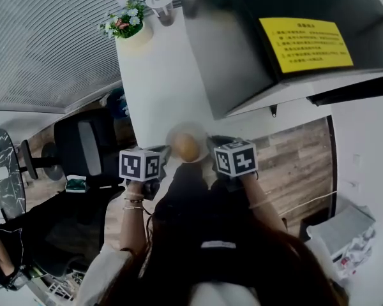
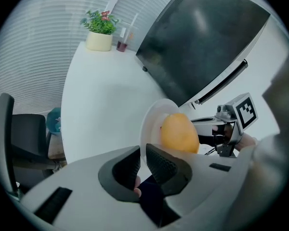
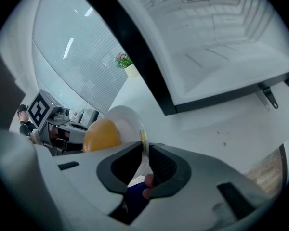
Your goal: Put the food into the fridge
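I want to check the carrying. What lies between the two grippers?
A white plate bearing a round orange food; the head view shows it best.

Left claw (image 2: 143, 150), right claw (image 3: 145, 148): each clamped on plate (image 2: 153, 118) rim (opposite sides); both pointing steeply down.

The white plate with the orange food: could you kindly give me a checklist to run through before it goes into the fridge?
1. Left claw on the rim of the round white plate: ok, the rim sits between its pads.
2. Right claw on the opposite rim: ok.
3. Round orange food resting on the plate: ok.
4. Black-framed fridge open: ok, its white inside shows in the right gripper view.
5. Plate held level: cannot tell.
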{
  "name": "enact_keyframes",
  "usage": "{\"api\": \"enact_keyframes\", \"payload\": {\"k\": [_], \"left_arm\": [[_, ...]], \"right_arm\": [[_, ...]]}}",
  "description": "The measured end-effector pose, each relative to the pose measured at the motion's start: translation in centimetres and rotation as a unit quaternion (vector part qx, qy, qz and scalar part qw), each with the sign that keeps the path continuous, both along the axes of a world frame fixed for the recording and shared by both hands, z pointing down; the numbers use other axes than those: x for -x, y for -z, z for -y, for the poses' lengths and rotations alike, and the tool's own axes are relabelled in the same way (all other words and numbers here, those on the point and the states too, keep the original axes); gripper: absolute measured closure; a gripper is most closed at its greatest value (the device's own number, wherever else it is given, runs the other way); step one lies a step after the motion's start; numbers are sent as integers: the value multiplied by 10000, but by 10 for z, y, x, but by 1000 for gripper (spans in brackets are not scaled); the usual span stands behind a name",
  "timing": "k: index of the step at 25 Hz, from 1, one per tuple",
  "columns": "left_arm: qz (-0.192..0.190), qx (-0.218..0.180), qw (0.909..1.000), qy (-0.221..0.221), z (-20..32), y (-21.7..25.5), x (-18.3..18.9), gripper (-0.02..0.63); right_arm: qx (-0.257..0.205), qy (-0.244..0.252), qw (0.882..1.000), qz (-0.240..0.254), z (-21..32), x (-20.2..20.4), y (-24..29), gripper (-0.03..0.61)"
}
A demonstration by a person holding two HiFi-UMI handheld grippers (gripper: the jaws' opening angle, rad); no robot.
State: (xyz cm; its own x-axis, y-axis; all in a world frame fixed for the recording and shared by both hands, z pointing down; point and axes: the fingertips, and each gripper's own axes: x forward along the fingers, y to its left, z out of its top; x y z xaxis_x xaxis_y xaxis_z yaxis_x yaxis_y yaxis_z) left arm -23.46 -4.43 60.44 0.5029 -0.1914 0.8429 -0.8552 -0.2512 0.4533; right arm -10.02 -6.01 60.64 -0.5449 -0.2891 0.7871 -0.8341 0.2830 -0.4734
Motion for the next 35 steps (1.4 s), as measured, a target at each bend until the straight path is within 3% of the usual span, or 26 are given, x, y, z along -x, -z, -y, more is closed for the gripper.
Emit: {"api": "enact_keyframes", "payload": {"k": [10,20,35], "left_arm": [[14,-108,9997,-228,-5,8,-26,569],[107,-251,9989,-377,-18,22,-76,569],[205,-456,9986,167,-61,33,-168,569]], "right_arm": [[-120,-211,9997,48,-10,-26,9,531],[-257,-373,9989,128,-26,-77,23,531],[-522,99,9983,255,-58,-167,35,532]]}}
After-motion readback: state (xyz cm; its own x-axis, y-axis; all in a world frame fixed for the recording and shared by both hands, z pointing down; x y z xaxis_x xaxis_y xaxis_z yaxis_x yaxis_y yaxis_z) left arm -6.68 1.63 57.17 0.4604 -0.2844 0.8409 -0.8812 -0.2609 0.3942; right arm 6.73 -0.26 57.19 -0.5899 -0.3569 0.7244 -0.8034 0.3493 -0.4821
